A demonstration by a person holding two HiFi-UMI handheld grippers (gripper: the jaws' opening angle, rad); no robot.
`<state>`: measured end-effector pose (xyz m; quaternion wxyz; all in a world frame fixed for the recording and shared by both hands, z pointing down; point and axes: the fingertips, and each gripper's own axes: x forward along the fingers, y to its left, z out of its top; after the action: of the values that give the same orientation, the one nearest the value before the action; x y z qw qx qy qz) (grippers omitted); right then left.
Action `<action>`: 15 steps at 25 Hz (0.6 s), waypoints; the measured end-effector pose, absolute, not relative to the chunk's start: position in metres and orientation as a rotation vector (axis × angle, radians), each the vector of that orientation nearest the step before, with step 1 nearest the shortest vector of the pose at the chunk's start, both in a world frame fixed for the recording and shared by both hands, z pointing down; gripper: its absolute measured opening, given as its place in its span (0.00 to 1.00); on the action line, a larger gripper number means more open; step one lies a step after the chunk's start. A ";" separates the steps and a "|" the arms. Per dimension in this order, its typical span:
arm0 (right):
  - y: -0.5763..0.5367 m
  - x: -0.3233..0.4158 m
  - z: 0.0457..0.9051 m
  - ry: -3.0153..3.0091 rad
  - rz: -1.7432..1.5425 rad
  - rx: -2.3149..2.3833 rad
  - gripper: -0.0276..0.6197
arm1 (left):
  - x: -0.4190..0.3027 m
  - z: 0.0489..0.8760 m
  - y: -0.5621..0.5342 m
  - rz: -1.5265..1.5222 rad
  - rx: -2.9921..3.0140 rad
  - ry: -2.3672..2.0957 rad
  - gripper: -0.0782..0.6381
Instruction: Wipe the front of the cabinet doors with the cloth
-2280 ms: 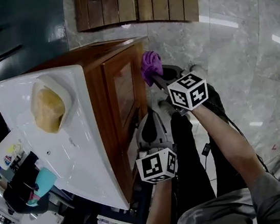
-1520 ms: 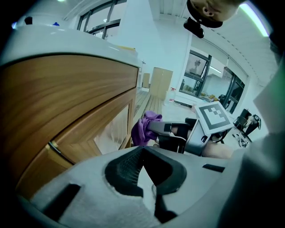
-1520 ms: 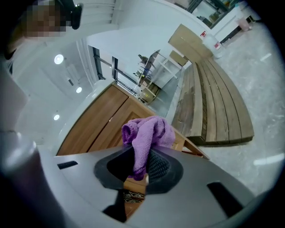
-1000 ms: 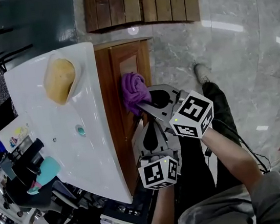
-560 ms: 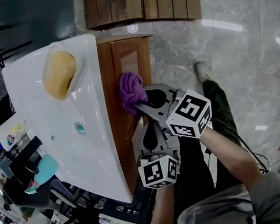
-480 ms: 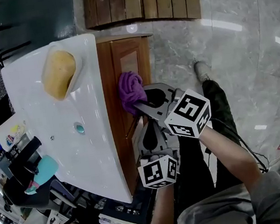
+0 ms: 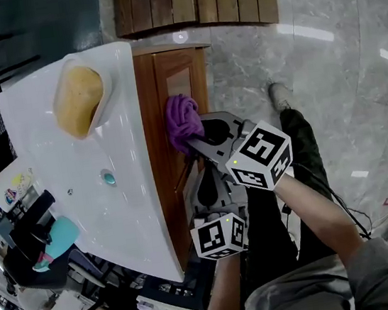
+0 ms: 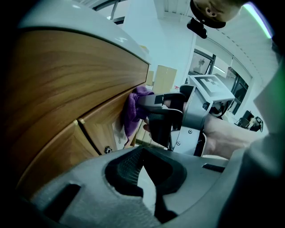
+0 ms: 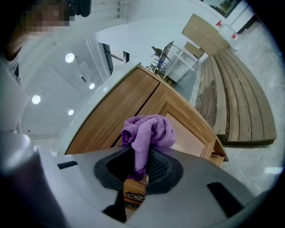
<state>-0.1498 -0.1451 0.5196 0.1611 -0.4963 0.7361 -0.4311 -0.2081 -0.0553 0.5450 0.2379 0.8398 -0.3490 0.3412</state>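
Note:
A bunched purple cloth (image 7: pixel 182 120) is pressed against the wooden cabinet door (image 7: pixel 169 82) just under the white countertop. My right gripper (image 7: pixel 194 142) is shut on it. In the right gripper view the cloth (image 9: pixel 149 131) bulges out over the jaws of the right gripper (image 9: pixel 140 167), with the door's panel (image 9: pixel 187 124) right behind. My left gripper (image 7: pixel 208 181) hangs lower, beside the cabinet front, and holds nothing. In the left gripper view its jaws (image 8: pixel 143 167) stand together, and beyond them the cloth (image 8: pixel 133 111) touches the door (image 8: pixel 102 129).
A white sink top (image 7: pixel 102 163) overhangs the cabinet and carries a dish with a yellow sponge (image 7: pixel 77 99). A slatted wooden board (image 7: pixel 194 0) lies on the marble floor beyond. The person's legs and a shoe (image 7: pixel 277 96) are at the right. Clutter stands at lower left.
The cloth and right gripper have moved from the cabinet's far edge onto the door panel near the countertop. In the last half second they barely shift. The left gripper stays put.

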 end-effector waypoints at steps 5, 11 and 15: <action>-0.149 -0.149 0.534 2.108 -1.295 -1.444 0.14 | -0.207 0.551 -0.054 0.940 2.286 -0.949 0.12; -0.153 -0.150 0.549 2.095 -1.334 -1.451 0.14 | -0.207 0.558 -0.053 0.947 2.272 -0.936 0.12; -0.155 -0.150 0.555 2.084 -1.345 -1.443 0.14 | -0.207 0.561 -0.054 0.954 2.268 -0.927 0.12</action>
<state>-0.1496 -0.1547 0.5553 0.1356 -0.4982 0.7195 -0.4644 -0.2067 -0.0540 0.5607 0.2533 0.8345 -0.3409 0.3512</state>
